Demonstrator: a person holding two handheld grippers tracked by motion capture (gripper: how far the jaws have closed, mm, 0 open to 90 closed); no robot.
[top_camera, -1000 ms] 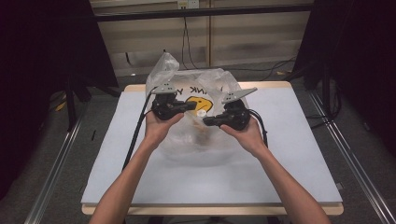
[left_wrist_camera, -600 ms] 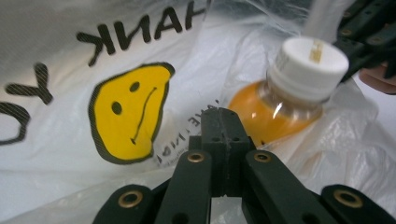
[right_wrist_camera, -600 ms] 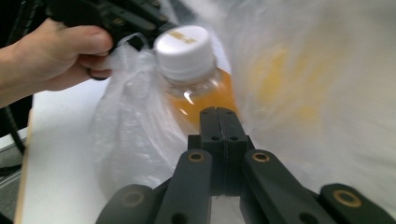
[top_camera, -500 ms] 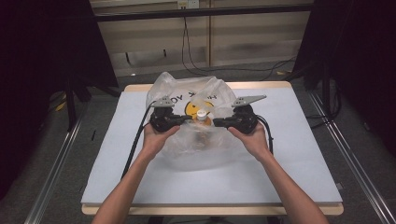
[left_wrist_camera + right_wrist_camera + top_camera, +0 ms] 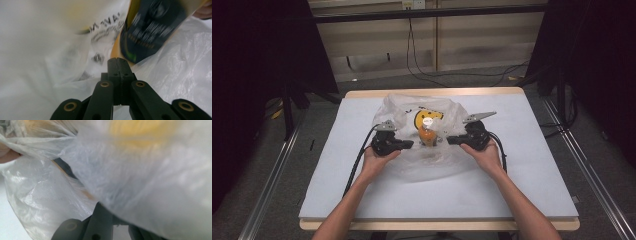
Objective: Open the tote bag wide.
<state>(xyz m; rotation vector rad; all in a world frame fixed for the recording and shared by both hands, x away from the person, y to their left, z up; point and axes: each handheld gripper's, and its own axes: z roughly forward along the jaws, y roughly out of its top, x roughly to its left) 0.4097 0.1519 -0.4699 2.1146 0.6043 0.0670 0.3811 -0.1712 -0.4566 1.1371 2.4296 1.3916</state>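
1. As the bottle (image 5: 427,134) stands upright in the middle of the plastic bag (image 5: 424,165), take it as the landmark for every place below.
2. Left gripper (image 5: 408,145): just left of the bottle, jaws pointing at it. In the left gripper view the gripper (image 5: 117,61) has its jaws pressed flat together, with bag film crowding round the tip; whether a fold is nipped between them cannot be made out.
3. Right gripper (image 5: 452,140): just right of the bottle, jaws pointing back toward it, so the two tips face each other across the bottle. Its own view is veiled by bag film over the jaws; they read as clenched, probably on a pinch of film, but the pinch itself is not visible.
4. Key relation: the bottle's long axis runs vertical, at right angles to the line joining the two tips. Both grippers sit about equally near; the left looks marginally closer, though I would not lean on that.
5. Bag: spread on the table (image 5: 532,190) around the bottle, its printed face behind the bottle, its loose clear skirt on the near side.
6. Hard to read: the dark bottle label (image 5: 152,27) is motion-blurred; printing on the bag is partly legible only.
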